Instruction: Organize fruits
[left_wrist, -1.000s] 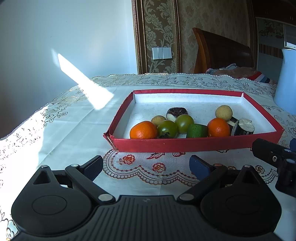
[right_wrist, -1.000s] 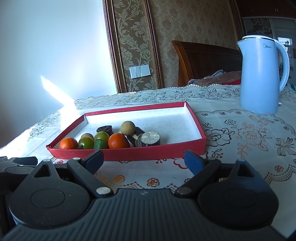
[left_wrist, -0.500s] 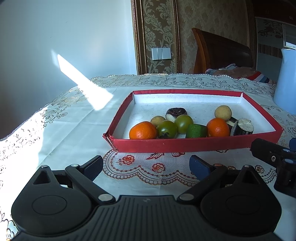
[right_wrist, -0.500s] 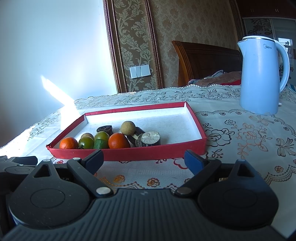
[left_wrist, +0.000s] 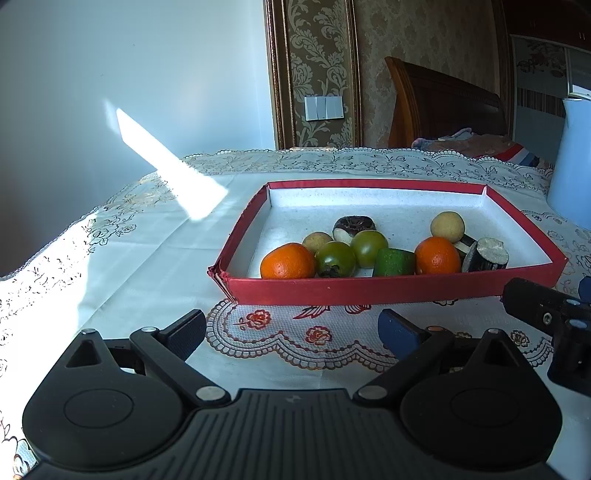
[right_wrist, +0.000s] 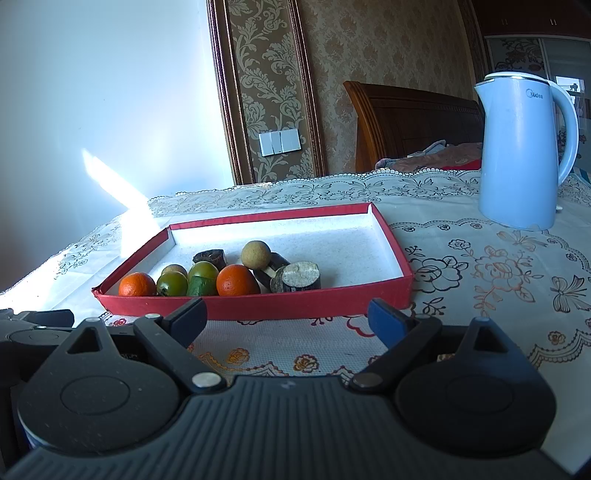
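fruits (left_wrist: 376, 251) in red tray (left_wrist: 369, 290)

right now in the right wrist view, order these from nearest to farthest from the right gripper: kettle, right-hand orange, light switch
1. right-hand orange, near edge of the red tray, just ahead of the right gripper.
2. kettle, far right on the table.
3. light switch, on the back wall.

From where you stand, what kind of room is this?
Probably a bedroom at home: a wooden headboard behind the lace tablecloth, damask wallpaper, and an electric kettle.
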